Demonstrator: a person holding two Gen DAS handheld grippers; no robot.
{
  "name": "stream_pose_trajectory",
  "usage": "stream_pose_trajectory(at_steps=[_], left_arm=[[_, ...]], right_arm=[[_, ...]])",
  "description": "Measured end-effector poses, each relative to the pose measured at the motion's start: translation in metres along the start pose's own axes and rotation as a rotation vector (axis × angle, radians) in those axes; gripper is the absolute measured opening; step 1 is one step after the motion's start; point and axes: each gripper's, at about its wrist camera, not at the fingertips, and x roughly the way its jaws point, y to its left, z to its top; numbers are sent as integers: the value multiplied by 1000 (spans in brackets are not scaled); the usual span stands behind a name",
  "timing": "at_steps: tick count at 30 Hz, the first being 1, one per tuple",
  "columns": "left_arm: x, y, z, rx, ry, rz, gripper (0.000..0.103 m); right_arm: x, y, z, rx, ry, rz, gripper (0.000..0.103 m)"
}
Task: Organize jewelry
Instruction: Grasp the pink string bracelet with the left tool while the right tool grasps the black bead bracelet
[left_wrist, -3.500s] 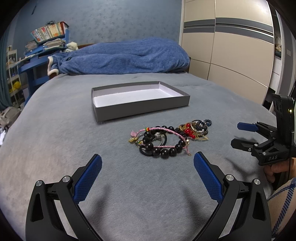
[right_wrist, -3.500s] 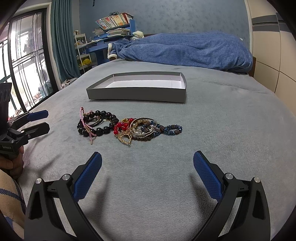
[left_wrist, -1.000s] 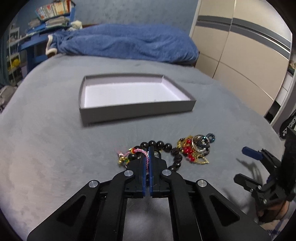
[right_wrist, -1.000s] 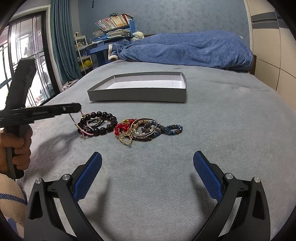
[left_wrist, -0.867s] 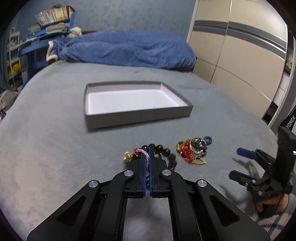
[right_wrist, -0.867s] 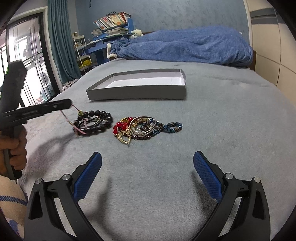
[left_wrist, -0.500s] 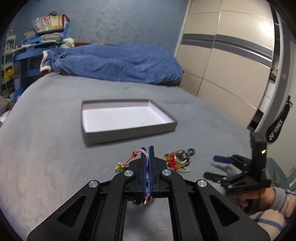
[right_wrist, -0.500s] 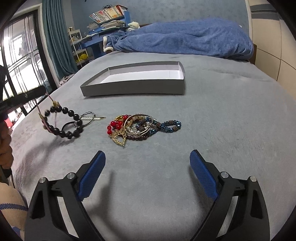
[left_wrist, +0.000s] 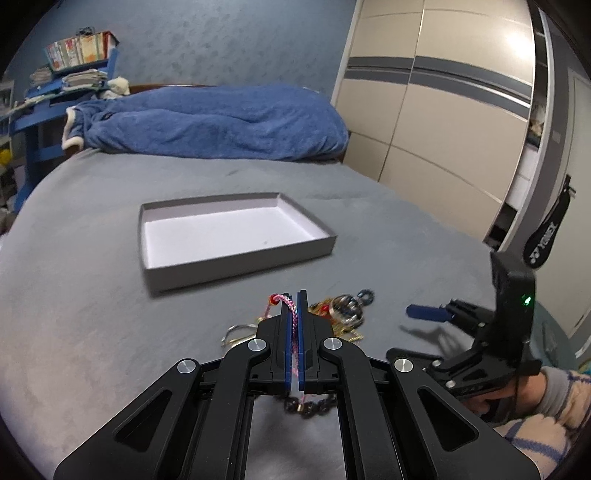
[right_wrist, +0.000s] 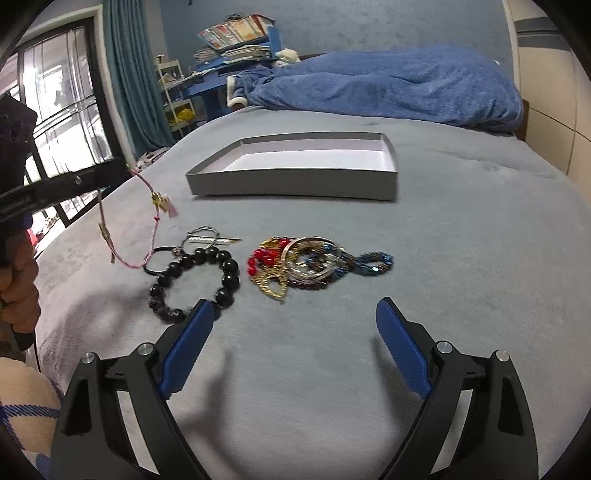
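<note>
Covering most of both views, the bed (right_wrist: 461, 258) has a grey plush spread, with a rumpled blue blanket (right_wrist: 388, 88) heaped along its far end. Beige wardrobe doors (left_wrist: 443, 129) stand to one side; a window (right_wrist: 62, 122) with a teal curtain (right_wrist: 125, 74) stands to the other.

Grey box (right_wrist: 295, 181): shallow, open-topped, white inside, lying flat on the spread beyond the jewelry.

Left tongs (left_wrist: 294, 314): clenched on a pink braided cord bracelet (right_wrist: 147, 218). In the left wrist view the cord runs between the blue pads (left_wrist: 302, 325) and loops out past the tips. In the right wrist view the bracelet hangs clear of the bed from the tong tips, small gold charms dangling along it; its lowest loop hangs just beside the thin black ring in that view.

Right tongs (right_wrist: 295, 343): released, fingers spread wide, gripping nothing, low over the spread on the near side of the jewelry.

Jewelry on the bed:
- black bead bracelet (right_wrist: 195, 280), lying flat, nearest the right tongs' left pad.
- tangled pile (right_wrist: 299, 266) of red beads, gold heart pendant, silver bangles and dark bead strands, just beside the black beads.
- blue bead bracelet (right_wrist: 373, 264), at the pile's far edge, touching it.
- thin black ring (right_wrist: 160, 260) and a silver hoop with a pin (right_wrist: 208, 238), behind the black beads.
</note>
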Motion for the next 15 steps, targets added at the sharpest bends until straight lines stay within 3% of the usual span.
stream_pose_trajectory(at_steps=[15], left_arm=[[-2,32,-28,-13,25,112,3]], right_arm=[[7,27,7,-60,-4,82,87]])
